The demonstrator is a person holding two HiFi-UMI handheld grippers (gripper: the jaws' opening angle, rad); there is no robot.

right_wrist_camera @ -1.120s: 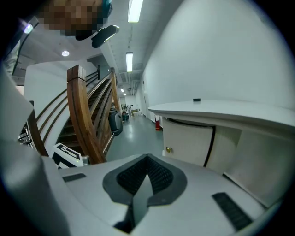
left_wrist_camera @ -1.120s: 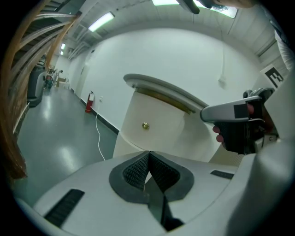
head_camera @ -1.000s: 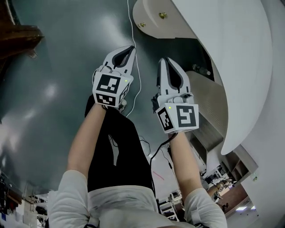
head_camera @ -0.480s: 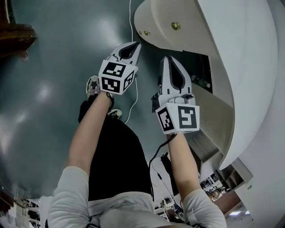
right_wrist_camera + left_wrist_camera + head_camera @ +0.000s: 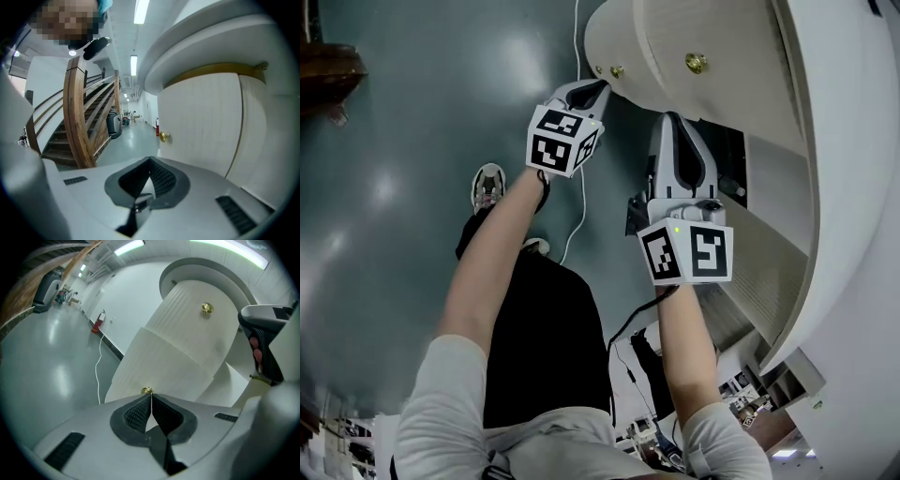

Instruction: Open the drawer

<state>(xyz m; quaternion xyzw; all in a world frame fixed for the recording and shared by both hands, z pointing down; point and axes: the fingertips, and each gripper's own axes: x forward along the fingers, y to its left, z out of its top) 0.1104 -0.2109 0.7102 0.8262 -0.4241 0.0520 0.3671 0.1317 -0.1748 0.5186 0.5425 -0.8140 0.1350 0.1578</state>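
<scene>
A curved cream cabinet [image 5: 741, 84] carries drawer fronts with small brass knobs. My left gripper [image 5: 598, 86] is shut and empty, its tips just short of a low brass knob [image 5: 617, 71]; in the left gripper view that knob [image 5: 147, 391] sits right at the closed tips of the left gripper [image 5: 151, 395], and a higher knob [image 5: 206, 309] shows above. My right gripper [image 5: 673, 118] is shut too, holding nothing, beside a dark open gap in the cabinet. In the right gripper view a knob [image 5: 163, 136] on a cream panel lies just beyond the right gripper [image 5: 150, 160].
A white cable [image 5: 577, 178] trails over the grey floor [image 5: 412, 169] beside the cabinet. A wooden staircase [image 5: 79, 122] rises to the left in the right gripper view. A red fire extinguisher [image 5: 98, 322] stands by the far wall. The person's shoe [image 5: 487, 183] is below the left arm.
Both grippers have moved toward the cabinet. The left one travelled farther and now has its tips at the low brass knob. Both stayed shut.
</scene>
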